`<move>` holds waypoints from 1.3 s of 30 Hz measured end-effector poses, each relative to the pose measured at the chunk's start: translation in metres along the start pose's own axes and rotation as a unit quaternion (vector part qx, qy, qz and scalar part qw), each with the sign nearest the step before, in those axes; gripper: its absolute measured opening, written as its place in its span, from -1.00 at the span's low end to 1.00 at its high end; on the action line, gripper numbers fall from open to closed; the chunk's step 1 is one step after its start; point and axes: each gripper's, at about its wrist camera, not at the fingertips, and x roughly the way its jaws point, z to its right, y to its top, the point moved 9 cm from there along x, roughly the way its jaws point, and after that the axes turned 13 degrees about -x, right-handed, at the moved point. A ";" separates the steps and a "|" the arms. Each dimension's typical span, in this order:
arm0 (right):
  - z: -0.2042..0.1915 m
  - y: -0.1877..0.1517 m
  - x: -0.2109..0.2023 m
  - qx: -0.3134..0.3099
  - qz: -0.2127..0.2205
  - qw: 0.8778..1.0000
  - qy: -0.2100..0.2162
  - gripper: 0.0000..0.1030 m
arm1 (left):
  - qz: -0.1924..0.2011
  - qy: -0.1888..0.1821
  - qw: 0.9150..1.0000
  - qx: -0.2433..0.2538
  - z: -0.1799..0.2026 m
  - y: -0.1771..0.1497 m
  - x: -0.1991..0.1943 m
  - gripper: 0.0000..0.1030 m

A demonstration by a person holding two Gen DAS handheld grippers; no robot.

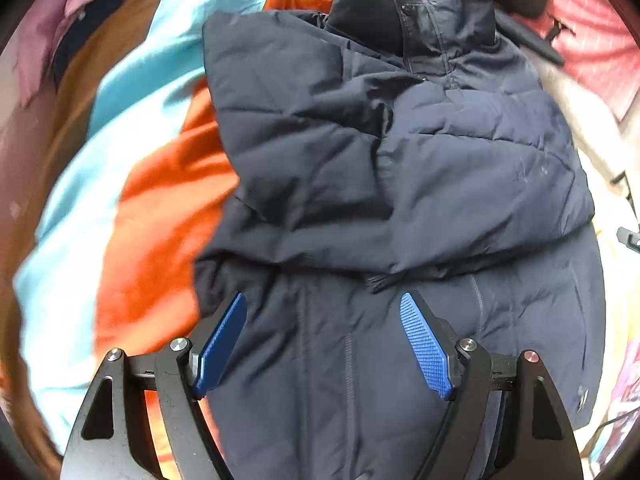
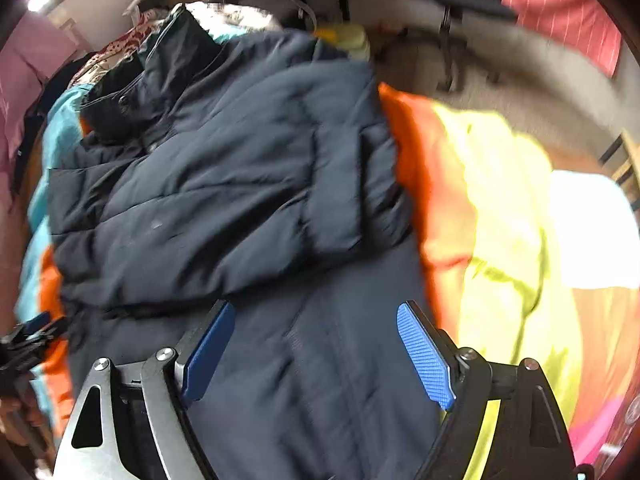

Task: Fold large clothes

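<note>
Jacket first: a dark navy quilted puffer jacket (image 1: 400,168) lies spread on a bed, collar at the far end, both padded sleeves folded across the chest so that they overlap near the middle. Its lower body stretches toward the cameras and passes under both grippers. In the right wrist view the same jacket (image 2: 224,184) shows the stand-up collar with a snap at upper left and the folded sleeve ending in a cuff toward the right edge.

The left gripper (image 1: 324,344) hangs over the jacket's hem area with its blue textured fingers spread wide, nothing between them. The right gripper (image 2: 316,352) is likewise spread wide above the lower body of the jacket, holding nothing.

Under the jacket lies an orange fleece blanket (image 1: 168,216), with a light turquoise cloth (image 1: 132,92) beside it on the left. To the right of the jacket a bright yellow-green fabric (image 2: 504,216) lies over the orange one. No boxes, baskets or other containers can be made out.
</note>
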 end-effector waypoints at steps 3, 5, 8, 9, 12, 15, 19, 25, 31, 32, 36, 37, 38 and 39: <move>-0.012 0.006 -0.002 0.023 -0.022 0.999 0.033 0.61 | -0.031 0.012 0.999 -0.004 -0.004 0.015 -0.008 0.44; -0.019 0.021 -0.002 0.034 -0.029 0.998 0.042 0.62 | -0.038 0.003 0.999 -0.021 -0.007 0.031 -0.017 0.44; -0.025 0.054 0.002 0.037 -0.027 0.998 0.050 0.64 | -0.022 -0.017 0.999 -0.042 -0.015 0.060 -0.033 0.44; -0.026 0.071 0.004 0.036 -0.021 0.998 0.051 0.65 | -0.013 -0.023 0.999 -0.046 -0.012 0.074 -0.036 0.44; -0.028 0.125 0.011 0.027 0.023 0.998 0.044 0.65 | 0.039 -0.069 0.995 -0.053 0.008 0.126 -0.040 0.44; -0.029 0.189 0.008 0.000 0.123 0.992 -0.004 0.65 | 0.109 -0.115 0.983 -0.094 0.025 0.180 -0.034 0.44; -0.056 0.258 0.011 -0.045 0.222 0.974 0.009 0.65 | 0.164 -0.135 0.965 -0.155 0.036 0.228 -0.014 0.44; -0.088 0.307 0.037 -0.077 0.255 0.963 0.037 0.57 | 0.167 -0.102 0.967 -0.166 0.034 0.263 0.019 0.44; -0.087 0.323 0.051 -0.078 0.255 0.964 0.027 -0.19 | 0.188 -0.134 0.952 -0.200 0.017 0.280 0.030 0.13; -0.086 0.320 0.053 -0.078 0.252 0.964 0.035 -0.39 | 0.189 -0.148 0.950 -0.202 0.017 0.280 0.031 -0.15; -0.083 0.308 0.046 -0.091 0.269 0.958 0.041 -0.65 | 0.184 -0.189 0.946 -0.189 0.018 0.277 0.024 -0.84; -0.084 0.302 0.043 -0.097 0.274 0.956 0.043 -0.70 | 0.192 -0.188 0.946 -0.180 0.017 0.272 0.019 -0.86; -0.084 0.298 0.040 -0.102 0.276 0.955 0.042 -0.72 | 0.202 -0.183 0.947 -0.168 0.018 0.267 0.010 -0.89; -0.084 0.288 0.034 -0.113 0.283 0.952 0.041 -0.74 | 0.217 -0.175 0.948 -0.155 0.018 0.260 0.004 -0.90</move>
